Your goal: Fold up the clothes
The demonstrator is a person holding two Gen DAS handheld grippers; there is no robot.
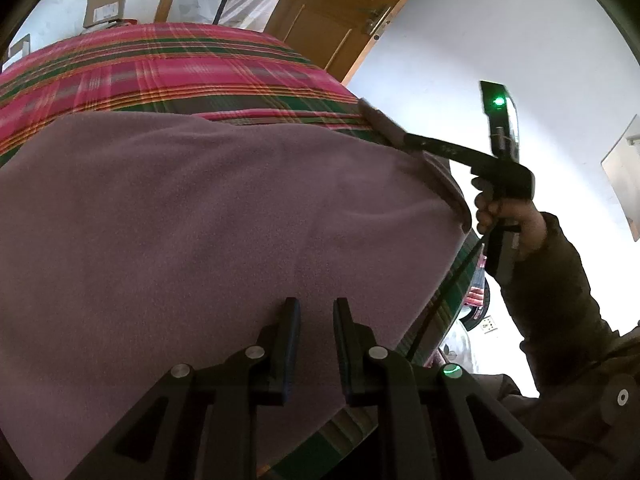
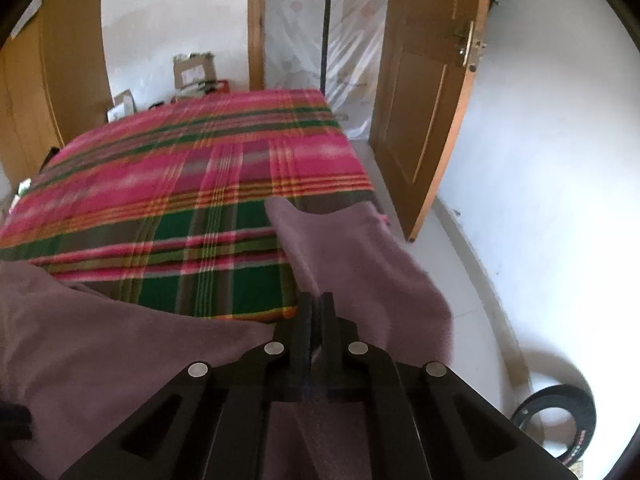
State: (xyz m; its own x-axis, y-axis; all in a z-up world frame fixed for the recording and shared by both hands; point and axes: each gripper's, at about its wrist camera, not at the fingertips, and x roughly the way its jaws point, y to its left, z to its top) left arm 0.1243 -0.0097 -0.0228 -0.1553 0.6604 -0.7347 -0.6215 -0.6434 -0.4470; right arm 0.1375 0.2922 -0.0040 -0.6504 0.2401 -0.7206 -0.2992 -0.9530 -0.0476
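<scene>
A mauve fleece garment (image 1: 200, 220) lies spread on a bed with a pink and green plaid cover (image 1: 160, 68). My left gripper (image 1: 317, 308) is open, its fingers low over the garment's near part with nothing pinched between them. My right gripper (image 2: 317, 300) is shut on a fold of the garment (image 2: 360, 248), holding that edge lifted above the bed's right corner. The left wrist view shows the right gripper (image 1: 404, 138) from the side, clamped on the garment's far right edge, with a person's hand (image 1: 504, 216) on its handle. The garment's remaining part (image 2: 100, 340) drapes at lower left.
The plaid cover (image 2: 180, 184) stretches bare beyond the garment. An open wooden door (image 2: 424, 100) stands right of the bed, with a plastic sheet over the doorway. Cardboard boxes (image 2: 194, 70) sit behind the bed. A black ring (image 2: 560, 420) lies on the pale floor at lower right.
</scene>
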